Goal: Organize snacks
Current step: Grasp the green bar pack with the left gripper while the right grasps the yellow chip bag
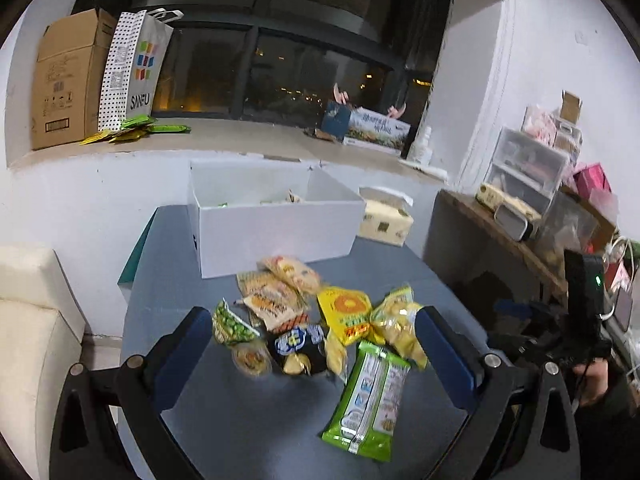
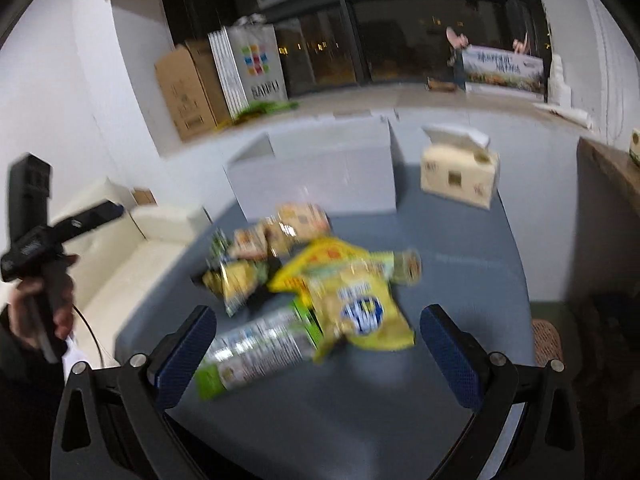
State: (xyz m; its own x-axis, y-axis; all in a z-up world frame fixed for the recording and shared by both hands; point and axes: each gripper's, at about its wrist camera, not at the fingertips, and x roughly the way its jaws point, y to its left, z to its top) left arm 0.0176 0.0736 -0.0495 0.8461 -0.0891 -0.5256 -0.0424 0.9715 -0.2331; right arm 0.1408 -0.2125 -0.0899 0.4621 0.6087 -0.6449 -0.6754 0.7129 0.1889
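Observation:
A pile of snack packets [image 1: 304,320] lies on the blue-grey table [image 1: 248,432], in front of an open white box [image 1: 272,224] that holds a few packets. A long green packet [image 1: 370,396] lies nearest me. My left gripper [image 1: 316,340] is open and empty, its jaws wide on either side of the pile, above it. In the blurred right wrist view the pile [image 2: 312,276] and white box [image 2: 320,176] also show. My right gripper [image 2: 318,344] is open and empty, its jaws spread around a yellow packet [image 2: 360,304] and the green packet [image 2: 256,352].
A tissue pack [image 1: 384,220] stands right of the box. A cream sofa [image 1: 32,320] is to the left. A wooden shelf [image 1: 520,248] with plastic drawers is to the right. A cardboard box [image 1: 68,80] and a paper bag [image 1: 134,72] stand on the window sill.

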